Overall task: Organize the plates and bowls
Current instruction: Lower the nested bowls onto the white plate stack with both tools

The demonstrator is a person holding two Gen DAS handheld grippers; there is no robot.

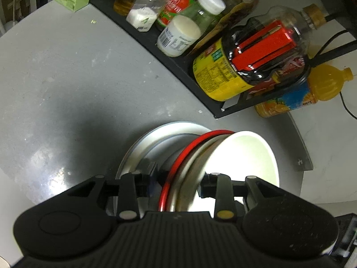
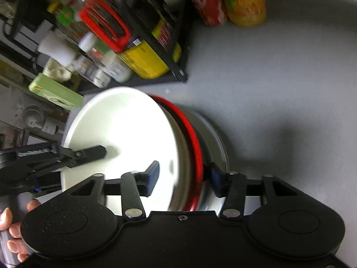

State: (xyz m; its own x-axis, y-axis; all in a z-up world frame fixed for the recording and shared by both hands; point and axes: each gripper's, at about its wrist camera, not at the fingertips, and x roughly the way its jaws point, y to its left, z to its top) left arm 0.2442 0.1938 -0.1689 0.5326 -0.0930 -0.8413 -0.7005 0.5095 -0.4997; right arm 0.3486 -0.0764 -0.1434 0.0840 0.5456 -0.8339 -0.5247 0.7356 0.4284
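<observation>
Both hand-held grippers straddle the same stack's rim: left hand-held gripper [image 1: 178, 178] and right hand-held gripper [image 2: 185, 178], jaws spread either side – not clamped; white plate [image 2: 120, 129], red-rimmed dish [image 2: 196, 143] and grey plate [image 1: 142, 143] stand on edge, tilted, over the desk [image 1: 67, 78]; black rack [image 1: 169, 67] far.

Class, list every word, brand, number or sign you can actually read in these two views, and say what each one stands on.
No text can be read with certainty.
White-lidded jar: barcode and dark characters, too blurred to read.
Yellow-labelled bottle: a block of fine print, too small to read.
Orange drink bottle: label print illegible.
Tomato-picture bottle: red lettering, unreadable.
Green box: markings smeared by blur.
</observation>
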